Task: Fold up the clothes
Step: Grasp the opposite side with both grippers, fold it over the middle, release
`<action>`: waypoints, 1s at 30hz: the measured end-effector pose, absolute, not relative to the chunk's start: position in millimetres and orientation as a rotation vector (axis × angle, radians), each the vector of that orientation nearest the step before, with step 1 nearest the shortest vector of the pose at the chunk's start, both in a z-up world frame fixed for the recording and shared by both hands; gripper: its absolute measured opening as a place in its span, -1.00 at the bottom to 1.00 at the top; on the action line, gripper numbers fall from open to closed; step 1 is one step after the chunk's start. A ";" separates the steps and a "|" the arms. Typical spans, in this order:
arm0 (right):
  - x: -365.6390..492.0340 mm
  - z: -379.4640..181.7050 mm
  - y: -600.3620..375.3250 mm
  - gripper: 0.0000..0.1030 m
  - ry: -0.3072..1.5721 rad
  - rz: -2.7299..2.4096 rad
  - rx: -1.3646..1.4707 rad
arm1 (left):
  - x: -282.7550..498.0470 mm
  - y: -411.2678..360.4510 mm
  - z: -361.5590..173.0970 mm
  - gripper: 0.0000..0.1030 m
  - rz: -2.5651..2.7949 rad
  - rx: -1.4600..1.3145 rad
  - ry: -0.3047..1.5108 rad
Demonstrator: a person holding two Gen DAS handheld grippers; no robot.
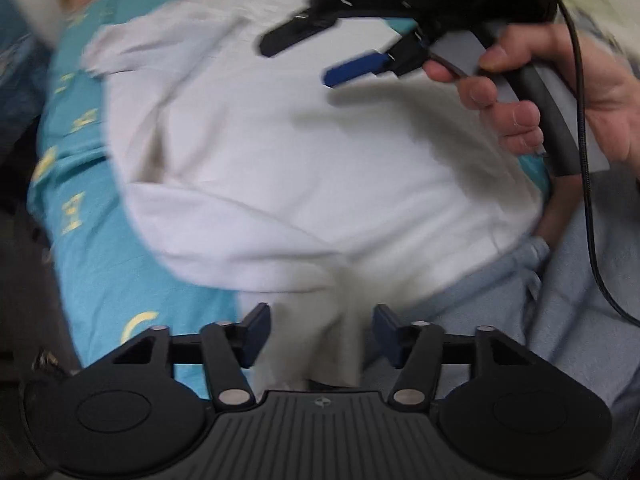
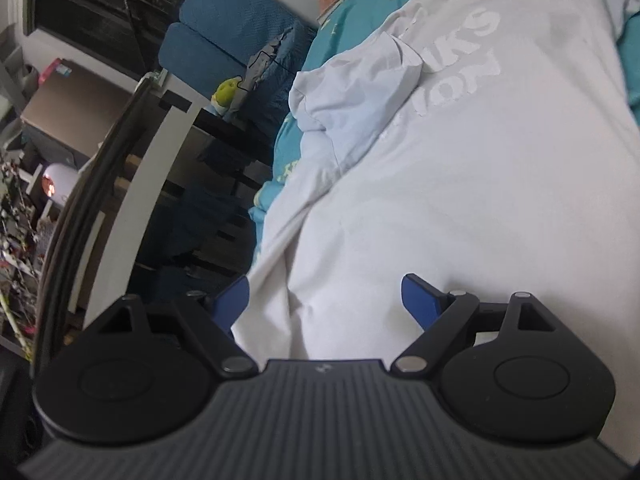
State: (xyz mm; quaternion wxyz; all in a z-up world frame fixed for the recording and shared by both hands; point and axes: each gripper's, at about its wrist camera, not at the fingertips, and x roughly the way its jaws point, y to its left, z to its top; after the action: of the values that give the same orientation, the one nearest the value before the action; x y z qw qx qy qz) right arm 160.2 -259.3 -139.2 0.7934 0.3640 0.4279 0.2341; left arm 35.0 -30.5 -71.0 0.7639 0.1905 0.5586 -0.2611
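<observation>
White t-shirt (image 1: pixel 280 152) with pale tone-on-tone lettering (image 2: pixel 452 60), ahead of fingers. Bedsheet (image 1: pixel 92 248) teal with yellow motifs. Finger pads (image 2: pixel 234 300) blue, gripper bodies black. Chair (image 2: pixel 224 40) dark blue, left of fingers. Trousers (image 1: pixel 580 300) light grey-blue.

The left gripper (image 1: pixel 318 336) points forward with its blue-padded jaws spread apart. The right gripper (image 1: pixel 316 54) sits farther off to the right, its jaws parted too, held by the right hand (image 1: pixel 560 92) with its fingers (image 1: pixel 480 88) curled round the handle.
</observation>
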 end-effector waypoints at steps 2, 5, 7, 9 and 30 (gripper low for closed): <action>185.3 -142.2 -248.1 0.63 0.929 0.506 0.826 | 42.2 -8.9 -67.8 0.51 -0.524 0.307 1.188; 222.8 -161.0 -225.1 0.61 0.961 0.491 0.862 | 50.8 1.9 -83.8 0.53 -0.480 0.203 1.238; 244.0 -178.9 -207.1 0.57 0.989 0.496 0.893 | 55.2 3.8 -99.7 0.47 -0.453 0.151 1.294; 258.7 -187.9 -185.7 0.46 0.998 0.530 0.885 | 56.4 3.0 -110.8 0.36 -0.458 0.166 1.335; 301.3 -174.5 -183.6 -0.87 0.820 0.432 0.515 | -1.1 -48.8 -95.6 -0.88 -0.629 0.557 1.160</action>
State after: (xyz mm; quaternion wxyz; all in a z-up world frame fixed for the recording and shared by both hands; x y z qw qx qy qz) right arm 301.3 -183.6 -174.5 0.8627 0.2457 0.3910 0.2062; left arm -1.1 -48.8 -95.6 0.7543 0.2555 0.5317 -0.2883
